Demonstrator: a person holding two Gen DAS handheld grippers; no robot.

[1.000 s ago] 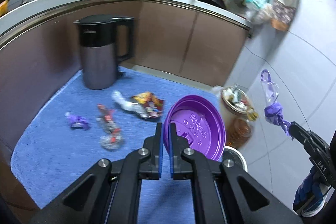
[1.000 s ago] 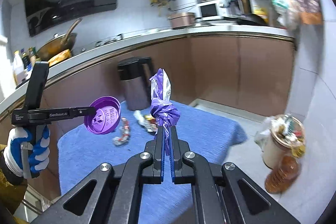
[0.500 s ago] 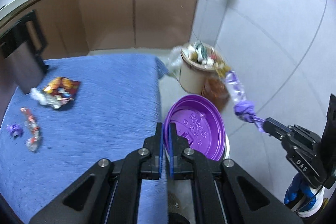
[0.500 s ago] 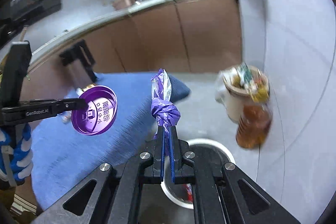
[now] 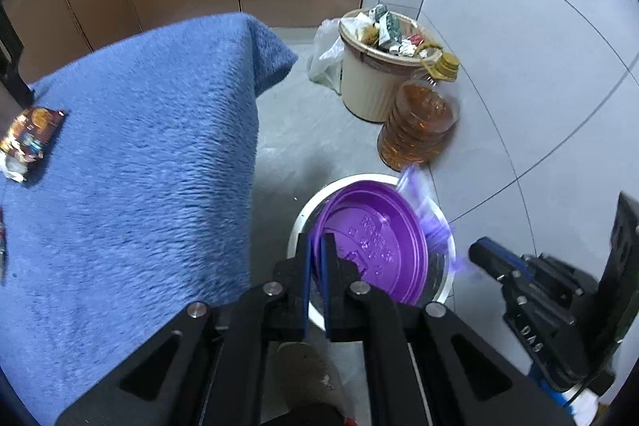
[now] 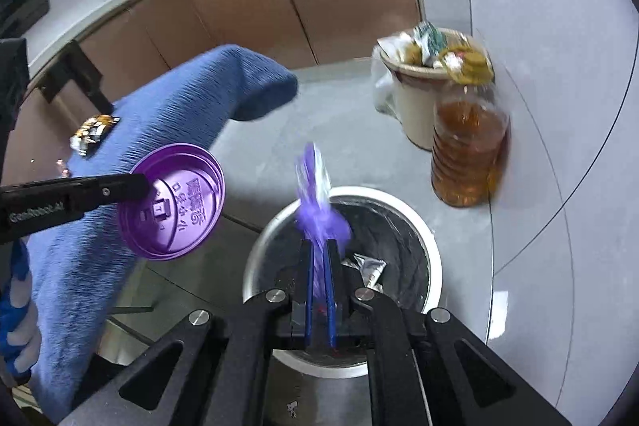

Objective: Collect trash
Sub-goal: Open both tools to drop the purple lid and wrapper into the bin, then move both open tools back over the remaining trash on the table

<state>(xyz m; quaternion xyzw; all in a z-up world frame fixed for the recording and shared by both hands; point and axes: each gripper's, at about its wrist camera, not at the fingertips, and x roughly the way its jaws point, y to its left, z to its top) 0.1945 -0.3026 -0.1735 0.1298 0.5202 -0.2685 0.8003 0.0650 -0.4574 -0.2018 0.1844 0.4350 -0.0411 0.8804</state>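
The left gripper (image 5: 317,246) points steeply down, jaws nearly closed, pinching a thin rim. The right gripper (image 6: 319,254) likewise tilts downward, its jaws clamped tight.

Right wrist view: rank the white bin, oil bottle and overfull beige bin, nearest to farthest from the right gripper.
1. White bin, directly beneath the right gripper.
2. Oil bottle, upper right on the floor.
3. Overfull beige bin, just behind the bottle, touching or nearly so.

Purple lid (image 5: 373,242) and wrapper (image 6: 317,202) now over bin (image 6: 423,238)
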